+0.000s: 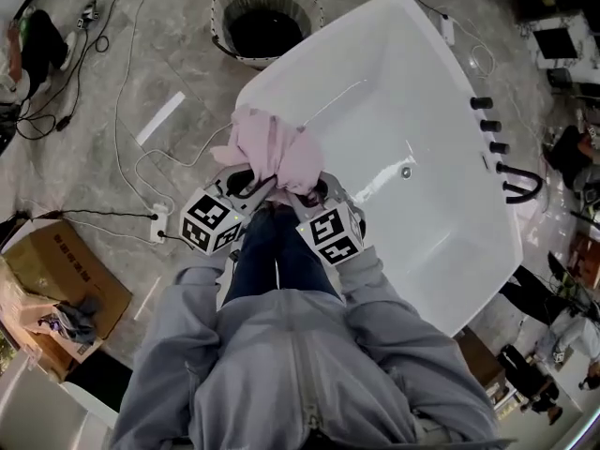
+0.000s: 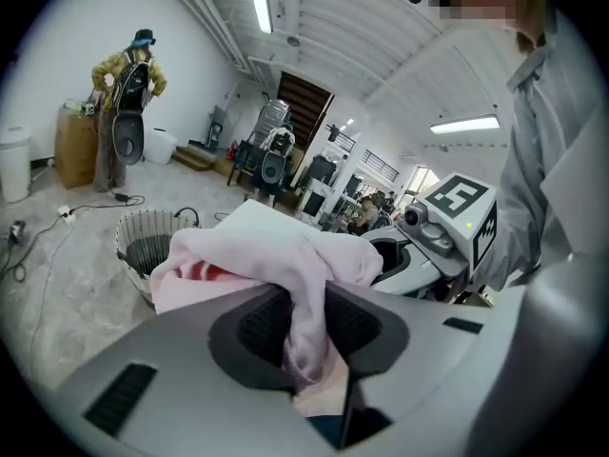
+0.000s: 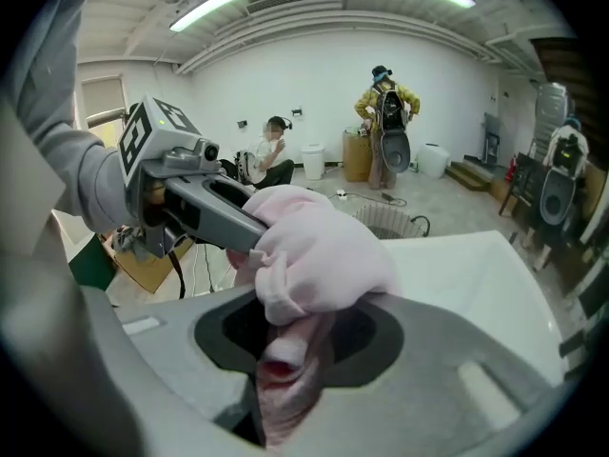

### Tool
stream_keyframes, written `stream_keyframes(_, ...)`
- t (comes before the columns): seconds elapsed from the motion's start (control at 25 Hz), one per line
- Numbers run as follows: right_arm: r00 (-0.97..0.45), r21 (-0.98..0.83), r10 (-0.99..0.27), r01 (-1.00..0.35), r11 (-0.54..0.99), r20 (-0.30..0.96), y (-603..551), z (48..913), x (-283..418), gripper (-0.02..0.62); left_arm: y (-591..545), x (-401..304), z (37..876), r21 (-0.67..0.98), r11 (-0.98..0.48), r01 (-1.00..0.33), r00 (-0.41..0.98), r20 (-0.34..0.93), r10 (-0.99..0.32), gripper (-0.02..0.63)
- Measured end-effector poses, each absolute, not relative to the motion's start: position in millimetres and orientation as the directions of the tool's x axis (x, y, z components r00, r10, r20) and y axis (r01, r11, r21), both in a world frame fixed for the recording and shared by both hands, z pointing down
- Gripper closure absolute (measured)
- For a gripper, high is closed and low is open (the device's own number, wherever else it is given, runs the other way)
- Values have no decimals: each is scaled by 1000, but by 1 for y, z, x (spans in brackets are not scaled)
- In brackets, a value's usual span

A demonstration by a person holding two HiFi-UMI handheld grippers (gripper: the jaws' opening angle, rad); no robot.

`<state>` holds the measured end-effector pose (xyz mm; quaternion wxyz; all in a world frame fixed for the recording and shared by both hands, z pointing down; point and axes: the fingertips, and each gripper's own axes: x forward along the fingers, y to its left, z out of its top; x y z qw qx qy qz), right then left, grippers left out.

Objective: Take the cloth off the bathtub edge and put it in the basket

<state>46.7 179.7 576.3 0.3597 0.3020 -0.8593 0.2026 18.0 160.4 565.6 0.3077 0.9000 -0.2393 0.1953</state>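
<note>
The left gripper [image 1: 251,184] is clenched on one end of the pink cloth [image 1: 272,148], and the right gripper [image 1: 305,193], just beside it, grasps the other end. The cloth is bunched between them over the left edge of the white bathtub [image 1: 412,111]. The wire basket [image 1: 218,12] stands beyond the bathtub's far-left corner, well apart from the cloth.

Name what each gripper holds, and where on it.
Both hold the pink cloth: left gripper and right gripper each pinch a bunched fold of it.
</note>
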Motion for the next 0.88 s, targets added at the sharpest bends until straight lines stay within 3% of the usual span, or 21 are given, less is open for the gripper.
stream_keyframes(0.88, -730, 62, -383, -425, 903, 566, 171, 385, -4, 469, 164, -34, 371, 240, -611, -754, 654, 355, -668, 517)
